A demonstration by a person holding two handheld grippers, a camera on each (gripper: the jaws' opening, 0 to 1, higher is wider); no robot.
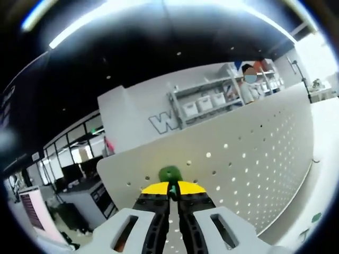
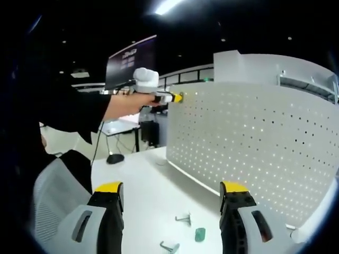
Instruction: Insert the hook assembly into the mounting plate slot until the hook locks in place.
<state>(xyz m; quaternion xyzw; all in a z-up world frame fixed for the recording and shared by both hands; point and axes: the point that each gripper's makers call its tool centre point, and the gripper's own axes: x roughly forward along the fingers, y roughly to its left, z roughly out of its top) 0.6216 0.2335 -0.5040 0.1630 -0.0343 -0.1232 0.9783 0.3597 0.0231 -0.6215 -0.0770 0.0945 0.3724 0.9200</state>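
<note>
One big white pegboard (image 2: 254,143), the mounting plate, stands upright on the table (image 2: 143,185); it looks stiff and steady. At its upper left edge the left gripper (image 1: 169,193) has its jaws clamped on a small green hook (image 1: 170,173), likely light, rigid plastic, best pinched by its base. The right gripper (image 2: 172,198) hangs with jaws apart over spare metal hooks (image 2: 184,218) and a green piece (image 2: 199,234) near the board's foot; nothing blocks the holes.

White gripper bodies (image 2: 79,225), black fingers (image 1: 153,222) with yellow tips — the person's sleeve (image 2: 74,114) is dark.
</note>
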